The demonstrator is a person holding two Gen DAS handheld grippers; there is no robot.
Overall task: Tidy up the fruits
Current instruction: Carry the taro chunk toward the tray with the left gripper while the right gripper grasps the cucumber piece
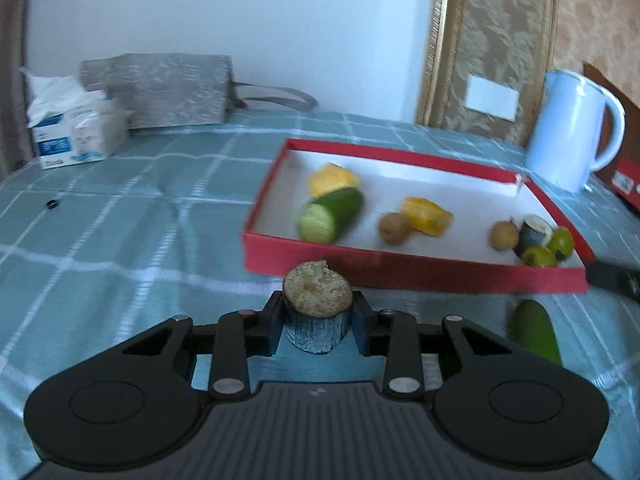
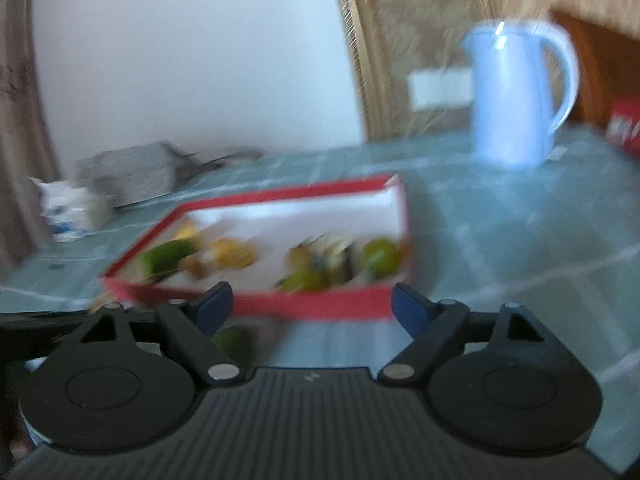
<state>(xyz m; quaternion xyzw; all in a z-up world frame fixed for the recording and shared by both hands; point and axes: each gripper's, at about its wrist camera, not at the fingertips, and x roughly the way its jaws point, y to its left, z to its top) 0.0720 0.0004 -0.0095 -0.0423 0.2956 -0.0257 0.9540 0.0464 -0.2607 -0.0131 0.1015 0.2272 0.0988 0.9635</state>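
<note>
Left wrist view: my left gripper [image 1: 318, 320] is clamped on a short sugarcane piece [image 1: 316, 314], held just in front of the red tray [image 1: 400, 270] on the checked cloth [image 1: 120, 220]. Inside the tray lie a cucumber half [image 1: 330, 214] and other fruit.

Right wrist view, blurred: my right gripper [image 2: 312, 306] stands wide apart with nothing between its jaws, facing the tray's near wall; a green fruit [image 2: 232, 344] lies below its left finger.

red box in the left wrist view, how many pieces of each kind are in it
Inside the red box:
yellow pieces: 2
cut cucumber: 1
small brown round fruits: 2
small green fruits: 2
dark cut stalk piece: 1
Total: 8
</note>
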